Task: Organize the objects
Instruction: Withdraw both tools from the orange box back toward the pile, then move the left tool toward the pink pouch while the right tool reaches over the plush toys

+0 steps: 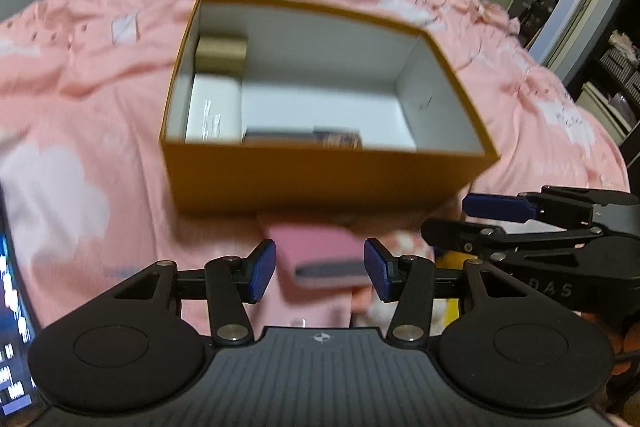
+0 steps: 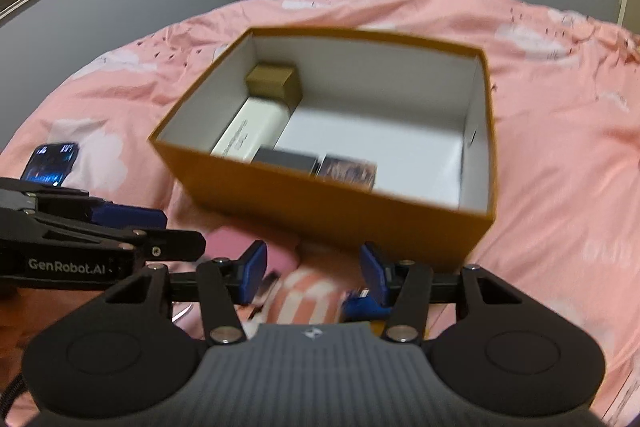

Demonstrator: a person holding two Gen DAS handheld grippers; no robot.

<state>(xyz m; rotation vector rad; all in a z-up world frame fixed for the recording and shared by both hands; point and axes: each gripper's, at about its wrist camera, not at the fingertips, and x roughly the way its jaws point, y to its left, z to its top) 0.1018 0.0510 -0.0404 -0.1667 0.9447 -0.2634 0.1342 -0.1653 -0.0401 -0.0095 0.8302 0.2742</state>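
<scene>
Item: open cardboard box [image 1: 320, 179], mustard-coloured outside, white and smooth inside, rectangular, lidless. It is set on a bed covered by a pink quilt [image 1: 80, 87] printed with pale cloud shapes; the cloth is soft and creased, so the box sits slightly sunk.

Contents, packed against the walls, presumably to keep the middle free for further pieces:
- small gold-brown carton [image 2: 274, 81], matte, boxy, in the far left corner;
- long white carton [image 2: 252, 133] with fine print, laid flat along the left wall, touching the gold one;
- dark flat pack [image 2: 286, 161] and a patterned pack [image 2: 348, 171], side by side against the near wall.

Outside the box, just in front of its near wall: a pink case [image 1: 320, 255], flat and rounded at the edges, with a grey band on its near side. A striped pink-and-white soft item [image 2: 304, 295] is seen lower down; its kind cannot be told through the blur.

Left gripper [image 1: 320, 267]: jaws held about half open, the pink case framed between the blue pads; no contact is visible, so nothing is judged held.

Right gripper [image 2: 314, 273]: jaws about half open, empty, poised above the striped item.

A lit phone [image 2: 54, 163] is left lying on the quilt, well apart.
</scene>
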